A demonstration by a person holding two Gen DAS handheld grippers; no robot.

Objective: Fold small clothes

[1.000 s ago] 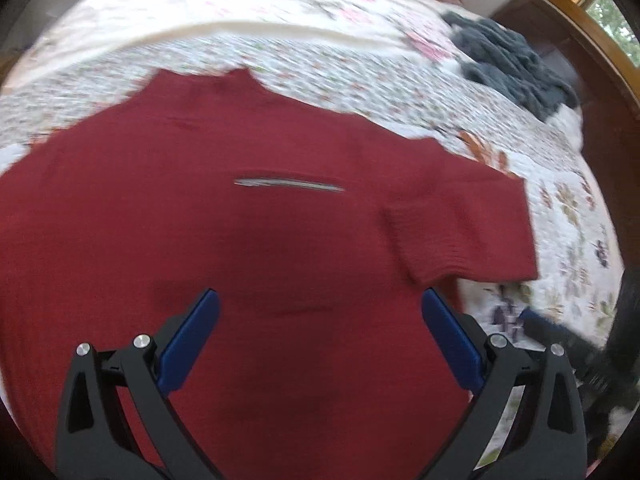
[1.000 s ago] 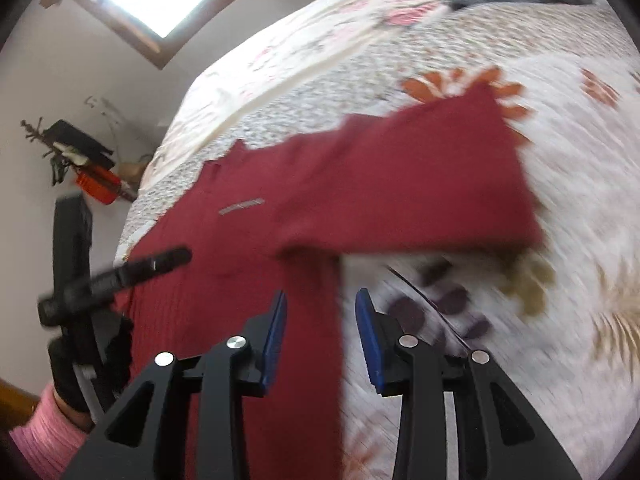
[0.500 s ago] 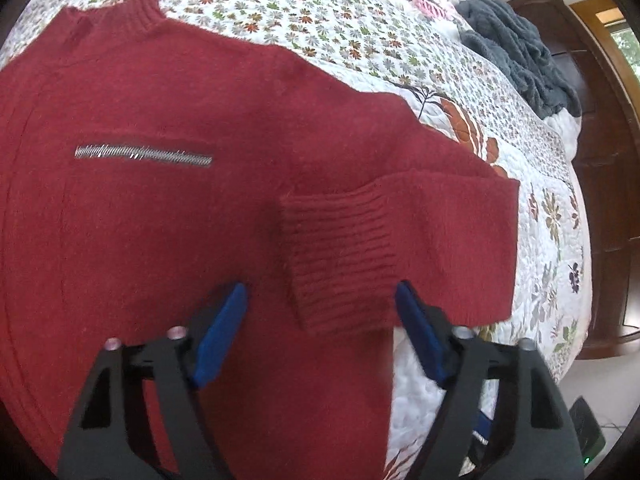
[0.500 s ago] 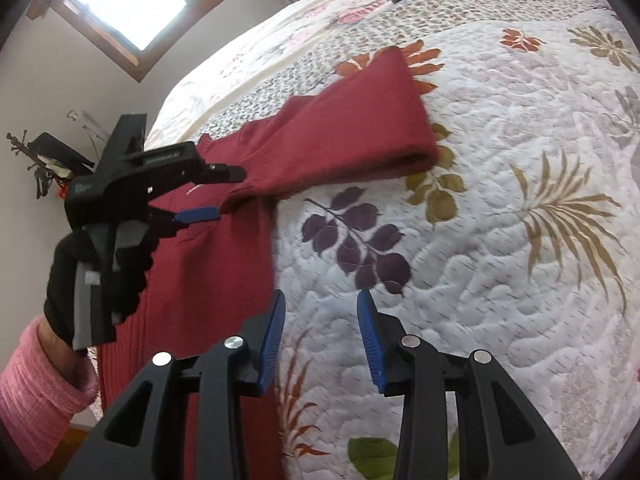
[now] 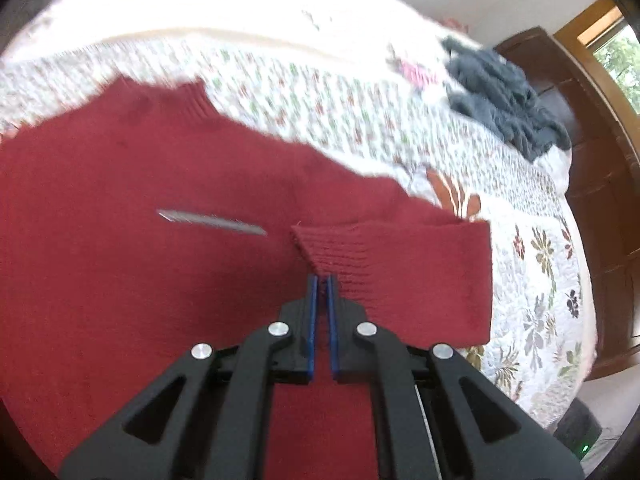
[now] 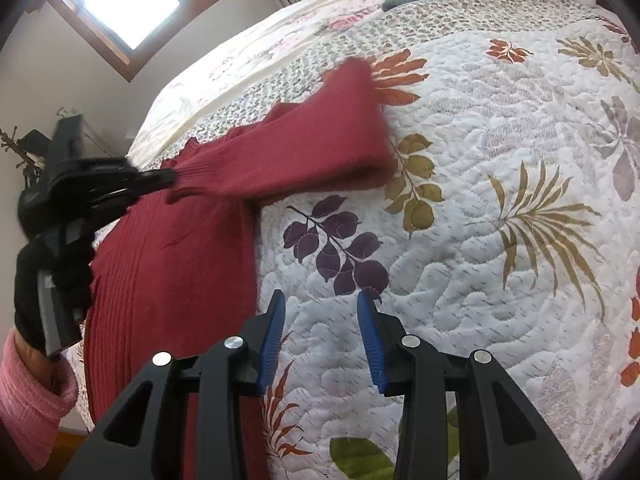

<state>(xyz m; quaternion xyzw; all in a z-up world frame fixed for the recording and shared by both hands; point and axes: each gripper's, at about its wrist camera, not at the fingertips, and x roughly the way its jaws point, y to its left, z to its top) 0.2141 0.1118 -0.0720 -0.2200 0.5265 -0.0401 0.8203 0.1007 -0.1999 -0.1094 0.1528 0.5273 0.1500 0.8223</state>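
- Left wrist view: we see the left hand-held gripper (image 5: 321, 280) clenched on the ribbed cuff (image 5: 340, 250) of the dark red knitted sweater (image 5: 160, 220), its blue pads pressed almost together at about 6 o'clock from the cuff.
- The sweater lies spread on the white floral quilted bed (image 5: 532, 280), filling the 9 o'clock side of the view; a short silver zip (image 5: 212, 222) runs across its chest, and its ribbed collar (image 5: 192, 96) sits toward 11 o'clock.
- The held sleeve is folded back across the body, its fold toward 3 o'clock.
- A crumpled grey-blue fleecy garment (image 5: 504, 108) rests on the bed at about 1 o'clock, well apart from the sweater.
- Right wrist view: we see the right hand-held gripper (image 6: 321, 338) released, its blue pads apart over bare quilt, just beside the sweater's side edge.
- At 9 o'clock a black-gloved hand (image 6: 52, 280) with a pink knitted sleeve (image 6: 32, 396) carries the left hand-held gripper, which pinches the cuff, lifting the sleeve (image 6: 304, 148) above the bed.
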